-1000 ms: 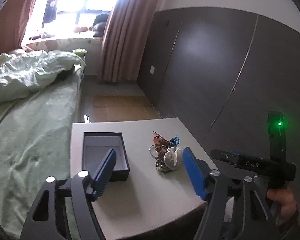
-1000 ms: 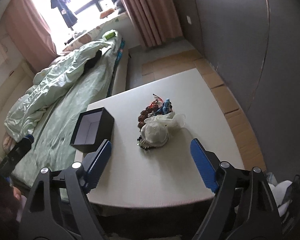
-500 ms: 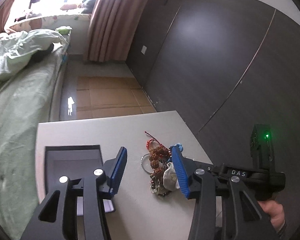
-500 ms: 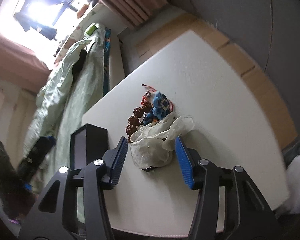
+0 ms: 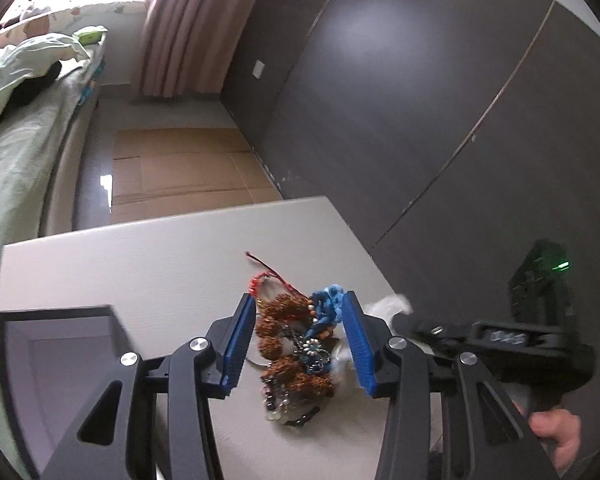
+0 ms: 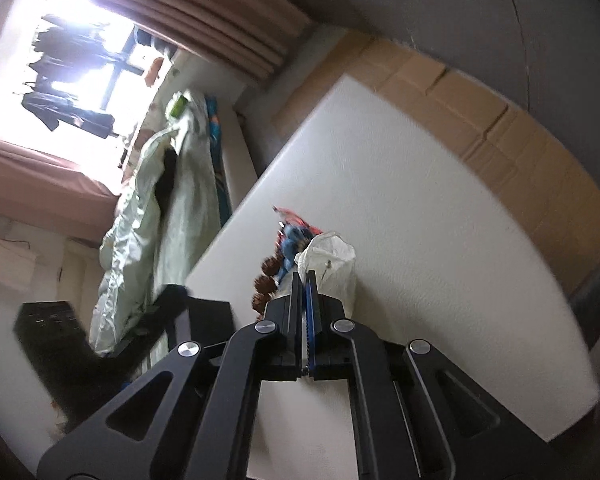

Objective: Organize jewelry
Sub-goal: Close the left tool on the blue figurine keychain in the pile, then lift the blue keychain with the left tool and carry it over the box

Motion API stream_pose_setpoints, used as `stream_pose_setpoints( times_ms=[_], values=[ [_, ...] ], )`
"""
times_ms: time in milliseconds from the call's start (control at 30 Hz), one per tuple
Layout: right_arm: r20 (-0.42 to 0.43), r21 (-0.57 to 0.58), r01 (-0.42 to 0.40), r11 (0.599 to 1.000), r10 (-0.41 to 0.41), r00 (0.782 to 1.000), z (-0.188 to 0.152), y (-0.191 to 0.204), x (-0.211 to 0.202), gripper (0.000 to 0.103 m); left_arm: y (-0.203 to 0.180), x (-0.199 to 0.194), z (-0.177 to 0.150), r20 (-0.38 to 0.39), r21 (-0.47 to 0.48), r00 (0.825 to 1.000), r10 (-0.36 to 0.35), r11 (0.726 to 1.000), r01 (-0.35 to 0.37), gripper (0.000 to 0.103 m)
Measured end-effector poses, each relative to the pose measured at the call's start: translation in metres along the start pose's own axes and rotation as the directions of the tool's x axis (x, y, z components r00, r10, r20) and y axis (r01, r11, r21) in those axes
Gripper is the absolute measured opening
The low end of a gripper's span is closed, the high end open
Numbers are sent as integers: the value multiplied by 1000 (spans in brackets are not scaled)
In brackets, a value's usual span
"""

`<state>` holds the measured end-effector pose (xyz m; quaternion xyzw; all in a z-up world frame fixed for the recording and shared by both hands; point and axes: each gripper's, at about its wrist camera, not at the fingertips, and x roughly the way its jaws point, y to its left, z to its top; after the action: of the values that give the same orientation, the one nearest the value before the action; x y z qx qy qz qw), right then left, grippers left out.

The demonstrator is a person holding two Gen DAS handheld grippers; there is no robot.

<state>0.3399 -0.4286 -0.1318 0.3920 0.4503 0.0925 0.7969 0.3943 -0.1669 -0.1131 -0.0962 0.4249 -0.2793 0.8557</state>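
Observation:
A tangled pile of jewelry [image 5: 296,344], brown bead bracelets, a blue knotted piece and a red cord, lies on the white table [image 5: 140,264]. My left gripper [image 5: 300,316] is open with its blue pads on either side of the pile. A white cloth pouch [image 6: 332,268] lies against the pile. My right gripper [image 6: 304,280] is shut on the pouch's edge; it also shows at the right of the left wrist view [image 5: 500,340]. An open dark box [image 5: 56,356] sits left of the pile.
A bed with green bedding [image 6: 160,200] runs along the table's far side. A dark panelled wall [image 5: 420,100] stands behind the table. Cardboard sheets [image 5: 180,172] cover the floor beyond the table. The table edge [image 6: 560,412] is near my right gripper.
Both grippers moved in to the pile. My left gripper narrowed around the jewelry. My right gripper tilted and closed from wide open onto the white pouch.

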Motion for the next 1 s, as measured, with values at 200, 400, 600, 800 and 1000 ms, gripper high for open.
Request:
stream_pose_setpoints(
  times_ms=[200, 400, 600, 800, 1000],
  values=[
    [116, -18, 38, 999, -36, 993, 10, -2, -28, 3, -19, 32, -4, -35, 45, 999, -5, 999, 7, 42],
    [119, 19, 46, 999, -48, 992, 17, -9, -24, 3, -38, 68, -5, -61, 109, 998, 20, 994, -13, 42],
    [126, 25, 49, 998, -52, 991, 19, -7, -22, 3, -42, 96, -16, -88, 133, 991, 105, 987, -93, 16],
    [133, -14, 8, 1000, -6, 991, 15, 7, -21, 3, -37, 52, -3, -15, 89, 1000, 7, 996, -6, 10],
    [155, -90, -34, 995, 48, 987, 8, 32, -22, 3, -30, 2, 7, 54, 53, 997, -51, 997, 48, 10]
  ],
)
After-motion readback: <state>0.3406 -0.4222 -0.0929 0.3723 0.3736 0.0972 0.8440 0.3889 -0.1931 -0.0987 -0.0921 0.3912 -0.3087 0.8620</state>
